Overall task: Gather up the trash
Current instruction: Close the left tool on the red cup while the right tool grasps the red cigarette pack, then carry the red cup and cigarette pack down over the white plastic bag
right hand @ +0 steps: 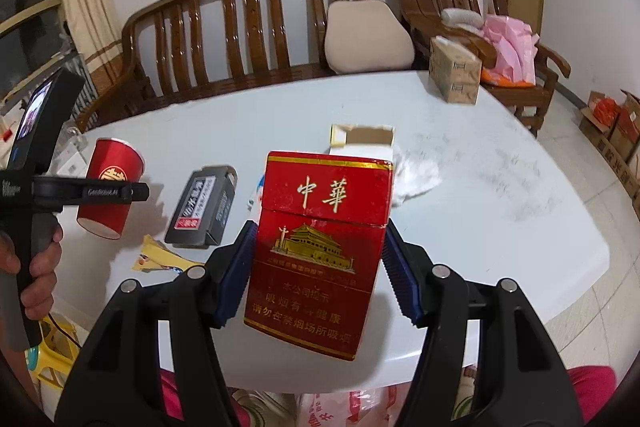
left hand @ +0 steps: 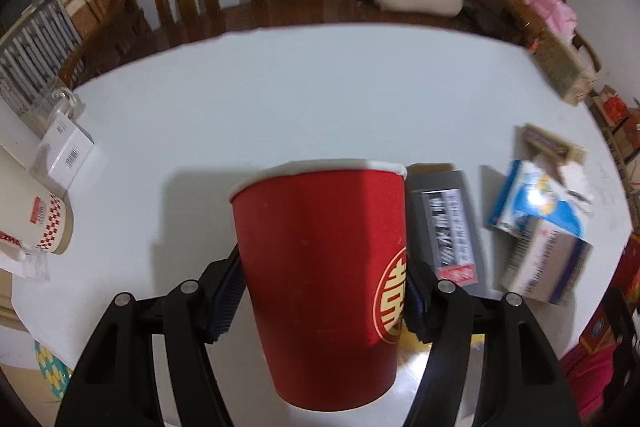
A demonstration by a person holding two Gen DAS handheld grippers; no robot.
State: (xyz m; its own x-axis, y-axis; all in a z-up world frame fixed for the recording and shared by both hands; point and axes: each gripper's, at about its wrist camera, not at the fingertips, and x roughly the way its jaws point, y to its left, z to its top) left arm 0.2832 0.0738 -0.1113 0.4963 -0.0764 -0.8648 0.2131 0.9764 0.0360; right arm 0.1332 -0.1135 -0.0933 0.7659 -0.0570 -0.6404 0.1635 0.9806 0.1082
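Note:
My left gripper [left hand: 322,291] is shut on a red paper cup [left hand: 320,279] with a gold emblem and holds it above the white table [left hand: 320,87]. The cup also shows in the right wrist view [right hand: 110,189], gripped by the left gripper [right hand: 120,191]. My right gripper [right hand: 316,267] is shut on a red cigarette pack [right hand: 320,251] with gold print and holds it above the table's front edge. A dark grey box [left hand: 444,227] lies on the table, also in the right wrist view [right hand: 202,207]. A yellow wrapper [right hand: 160,259] lies near it.
A blue-white packet [left hand: 536,199], a grey-white box [left hand: 548,263], an open white box [right hand: 362,141], crumpled tissue [right hand: 416,177] and a cardboard box [right hand: 454,73] lie on the table. A patterned cup [left hand: 52,223] lies at the left. A wooden bench [right hand: 240,19] stands behind.

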